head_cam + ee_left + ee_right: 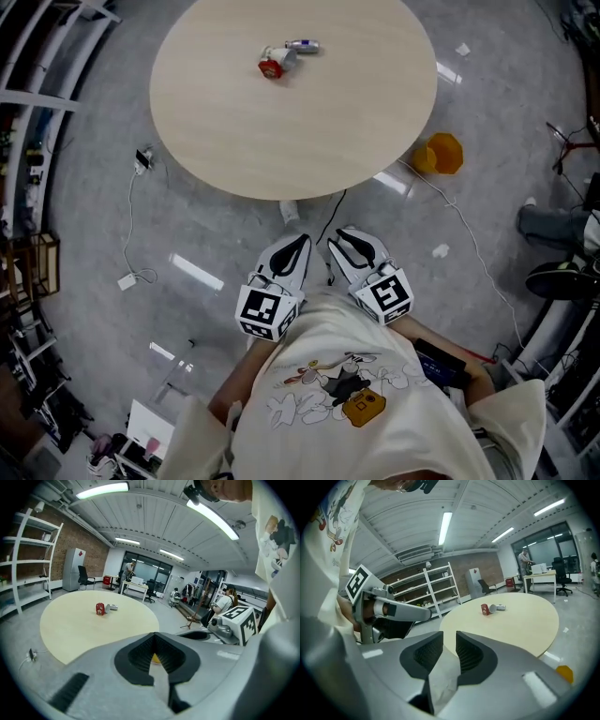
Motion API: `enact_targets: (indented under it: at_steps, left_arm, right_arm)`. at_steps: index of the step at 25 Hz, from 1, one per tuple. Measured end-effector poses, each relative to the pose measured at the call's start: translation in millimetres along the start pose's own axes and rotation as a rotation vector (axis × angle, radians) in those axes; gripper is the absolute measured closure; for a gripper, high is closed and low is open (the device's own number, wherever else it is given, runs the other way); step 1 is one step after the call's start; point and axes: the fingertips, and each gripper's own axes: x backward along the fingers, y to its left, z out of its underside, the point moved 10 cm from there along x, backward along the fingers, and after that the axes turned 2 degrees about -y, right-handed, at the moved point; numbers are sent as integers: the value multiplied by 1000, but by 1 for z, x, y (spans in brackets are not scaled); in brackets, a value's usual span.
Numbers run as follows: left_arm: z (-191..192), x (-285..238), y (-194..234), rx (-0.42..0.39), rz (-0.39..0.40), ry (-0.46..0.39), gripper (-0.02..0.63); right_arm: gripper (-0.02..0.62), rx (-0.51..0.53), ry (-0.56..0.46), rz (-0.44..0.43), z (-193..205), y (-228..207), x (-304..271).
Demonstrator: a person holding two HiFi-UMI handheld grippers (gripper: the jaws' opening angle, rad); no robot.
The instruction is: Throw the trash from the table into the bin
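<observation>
Fingers [471, 656]: right gripper [449, 641] parted, left gripper [154, 637] closed; cup [272, 64], can [302, 45], bin [441, 154] ahead.

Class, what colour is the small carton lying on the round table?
Red, with a white patch. The carton shows best in the head view.

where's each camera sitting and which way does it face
Head view: on the person's head, looking steeply down at the round table and floor; shows the shirt, left hand-held gripper and right hand-held gripper.
Left gripper view: on the left hand-held gripper, facing the table; shows its shut jaws.
Right gripper view: on the right hand-held gripper, facing the table; shows its parted jaws.
Shared: all see the red carton.
</observation>
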Motion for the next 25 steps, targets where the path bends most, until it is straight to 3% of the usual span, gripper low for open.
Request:
enact_targets:
  at_steps: [4,10,16,22,25]
  left_arm:
    - [-15,-13,52,23,12,-26,601]
    - [-66,-35,122,44,72,-106,601]
    - [-84,-52,161,53,68,-93,601]
    - [-107,-67,172,59,6,-141,601]
    - [-111,-66,171,49,27,-142,601]
  right_arm:
    - [508,22,7,43,-15,-14,-44]
    - [474,168,81,58,-61,-42,-89]
    - [474,224,90,128,-98,-90,-124]
    - [437,281,106,49,-117,-129,-179]
    - [426,312,126,1,-122,-142,-204]
